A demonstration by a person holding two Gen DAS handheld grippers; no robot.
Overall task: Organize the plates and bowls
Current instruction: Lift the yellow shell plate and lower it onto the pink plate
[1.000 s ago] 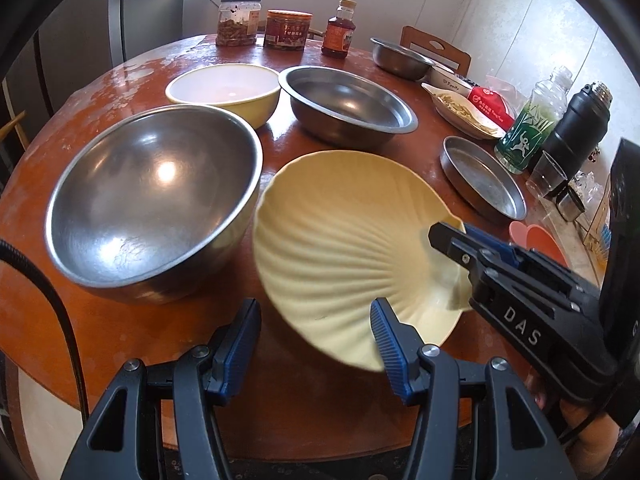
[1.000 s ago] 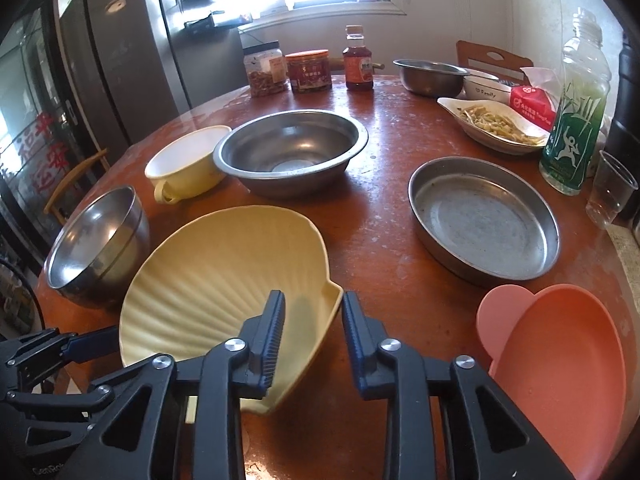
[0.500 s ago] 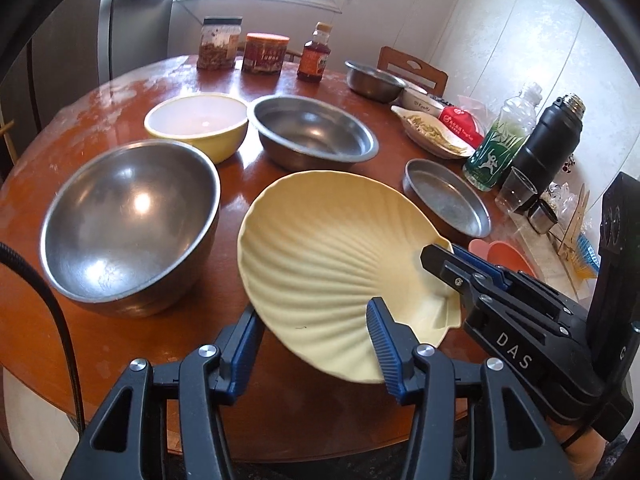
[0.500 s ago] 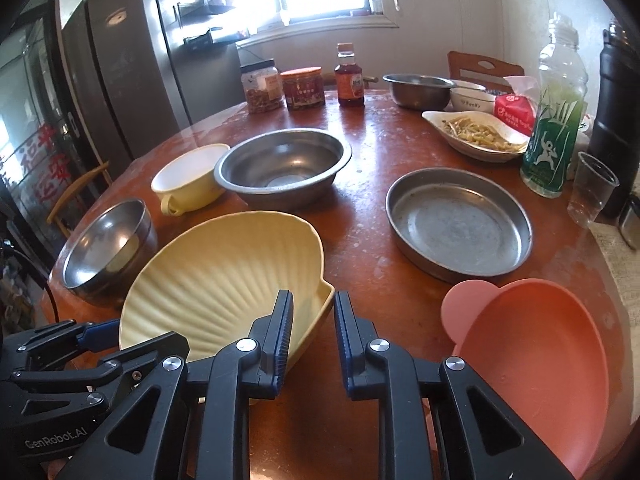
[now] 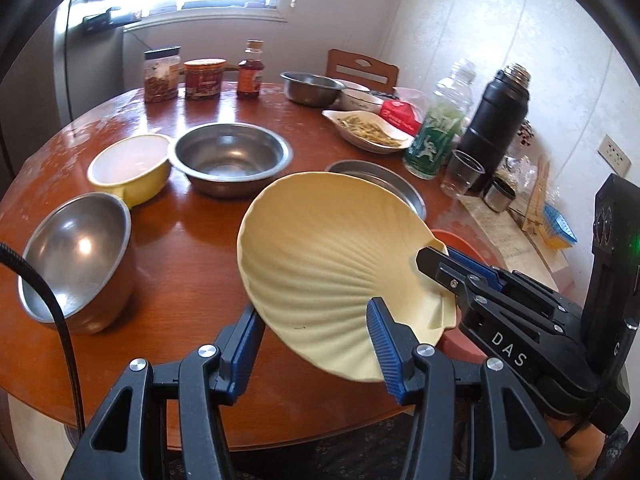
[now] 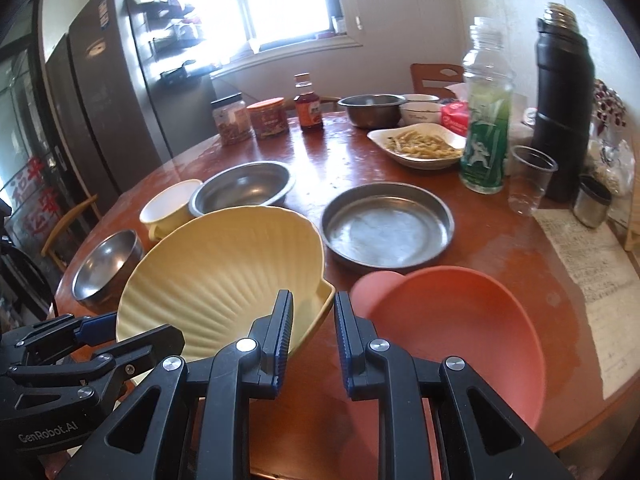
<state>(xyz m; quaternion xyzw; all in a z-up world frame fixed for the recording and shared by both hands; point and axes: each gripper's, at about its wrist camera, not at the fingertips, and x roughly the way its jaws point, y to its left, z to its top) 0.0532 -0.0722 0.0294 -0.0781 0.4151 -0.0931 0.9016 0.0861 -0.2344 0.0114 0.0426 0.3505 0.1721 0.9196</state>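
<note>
Tilting between both claws – the shell plate (image 5: 332, 248), rim gripped

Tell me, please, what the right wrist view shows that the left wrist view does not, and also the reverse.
Only the right wrist view: the pink dish almost whole (the left wrist view has just a sliver of it), and a wooden chair at the table's left side. Only the left wrist view: the wall socket, and the right hand-held gripper seen from outside, shut on the yellow shell plate. Both: that plate, the flat steel pan, the black flask.
</note>
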